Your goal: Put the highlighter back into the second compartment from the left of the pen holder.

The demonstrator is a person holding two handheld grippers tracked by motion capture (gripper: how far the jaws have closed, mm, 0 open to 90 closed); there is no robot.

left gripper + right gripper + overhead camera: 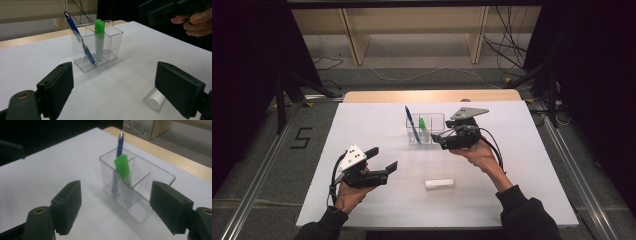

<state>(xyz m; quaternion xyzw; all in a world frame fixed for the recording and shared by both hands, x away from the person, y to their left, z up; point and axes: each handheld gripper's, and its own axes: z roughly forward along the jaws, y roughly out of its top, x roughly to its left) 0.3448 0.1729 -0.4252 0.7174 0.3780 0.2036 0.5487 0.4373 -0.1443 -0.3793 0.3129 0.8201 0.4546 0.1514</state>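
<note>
left jaws: the left gripper (382, 159) has its jaws spread wide with nothing between them; it is held above the surface at about 7 o'clock of the high view.
right jaws: the right gripper (443, 137) also stands wide apart and holds nothing; it hovers just at 3 o'clock of the clear holder, near it but apart.
between the left jaws: in the left gripper view the gap frames the clear holder (98, 47) farther off at 12 o'clock, and a white cylinder (155, 99) lies on the surface just beside the jaw at 4 o'clock.
between the right jaws: in the right gripper view the holder (140, 192) sits in the gap, closer to the jaw at 3 o'clock.
clear holder: a see-through box with dividers, standing upright on the surface (522, 170) a little past its middle, toward 12 o'clock.
blue pen: the blue pen (412, 124) leans tilted in the end compartment at 9 o'clock, its top reaching out toward 11 o'clock.
green marker: the green-capped marker (423, 126) stands nearly upright in the next compartment, just beside the pen; whether they touch cannot be told.
white cylinder: it lies flat at about 6 o'clock of the holder, well apart from it, between the two hands.
hands: the left hand (349, 192) grips its tool from below; the right hand (482, 155) does likewise.
</note>
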